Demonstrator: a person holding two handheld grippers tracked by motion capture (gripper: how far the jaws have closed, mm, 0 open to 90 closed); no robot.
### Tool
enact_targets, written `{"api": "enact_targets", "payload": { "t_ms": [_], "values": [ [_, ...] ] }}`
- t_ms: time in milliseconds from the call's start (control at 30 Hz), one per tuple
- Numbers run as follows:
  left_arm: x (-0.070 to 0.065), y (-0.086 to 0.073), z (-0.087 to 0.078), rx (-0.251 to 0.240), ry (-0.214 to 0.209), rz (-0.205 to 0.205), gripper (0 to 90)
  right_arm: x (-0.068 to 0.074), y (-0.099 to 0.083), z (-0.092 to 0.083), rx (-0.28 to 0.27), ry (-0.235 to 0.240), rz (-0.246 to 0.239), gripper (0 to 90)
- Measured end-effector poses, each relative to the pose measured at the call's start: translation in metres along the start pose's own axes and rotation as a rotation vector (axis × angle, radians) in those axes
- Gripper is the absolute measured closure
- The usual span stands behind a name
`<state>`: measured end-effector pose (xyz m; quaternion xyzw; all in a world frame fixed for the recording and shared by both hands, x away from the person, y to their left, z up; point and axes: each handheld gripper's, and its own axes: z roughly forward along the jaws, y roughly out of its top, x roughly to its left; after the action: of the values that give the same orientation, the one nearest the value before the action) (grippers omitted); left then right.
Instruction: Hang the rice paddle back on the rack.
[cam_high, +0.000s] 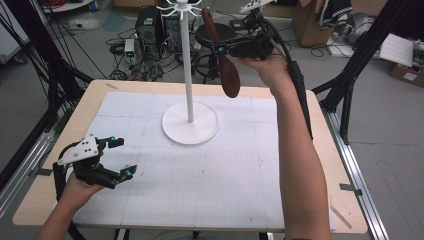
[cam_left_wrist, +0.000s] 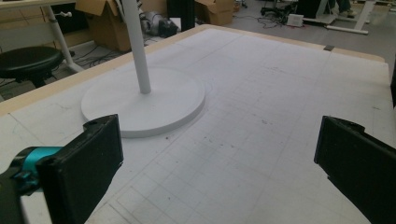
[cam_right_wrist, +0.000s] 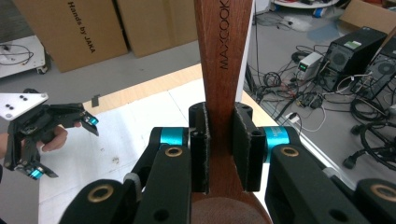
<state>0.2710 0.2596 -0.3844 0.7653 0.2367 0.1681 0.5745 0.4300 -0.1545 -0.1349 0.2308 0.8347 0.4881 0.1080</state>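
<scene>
A dark brown wooden spoon (cam_high: 222, 52) hangs in the air to the right of the white stand's pole (cam_high: 186, 60), bowl end down. My right gripper (cam_high: 220, 49) is shut on its handle (cam_right_wrist: 223, 70), held high over the table's far edge. The stand has a round base (cam_high: 190, 125) and hooked arms at its top (cam_high: 180, 7). My left gripper (cam_high: 122, 157) rests low at the table's left, open, with nothing between its black fingers (cam_left_wrist: 88, 168). It also appears in the right gripper view (cam_right_wrist: 37, 130).
A white gridded mat (cam_high: 215, 170) covers the wooden table (cam_high: 65, 135). Behind the table are a black stool (cam_high: 212, 32), computer towers, cables and cardboard boxes (cam_high: 307, 17). Black frame legs stand on both sides.
</scene>
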Motion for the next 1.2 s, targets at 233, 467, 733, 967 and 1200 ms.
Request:
{"api": "enact_targets", "payload": {
  "t_ms": [233,467,733,967,1200],
  "values": [
    [0.000,0.000,-0.001,0.001,0.001,-0.003,1.8,-0.004,0.002,0.006,0.009,-0.007,0.003,78.5],
    [0.000,0.000,0.000,0.003,-0.001,0.000,1.8,-0.006,0.002,0.008,0.005,-0.010,0.010,78.5],
    [0.000,0.000,0.000,0.000,-0.001,-0.003,1.8,-0.006,0.004,0.014,0.007,-0.005,0.013,78.5],
    [0.001,0.000,-0.002,-0.004,0.000,-0.007,1.8,-0.007,0.006,0.019,-0.003,0.003,0.011,78.5],
    [0.001,-0.001,-0.002,0.001,0.000,-0.002,1.8,-0.007,0.006,0.026,-0.002,0.003,0.014,78.5]
  ]
}}
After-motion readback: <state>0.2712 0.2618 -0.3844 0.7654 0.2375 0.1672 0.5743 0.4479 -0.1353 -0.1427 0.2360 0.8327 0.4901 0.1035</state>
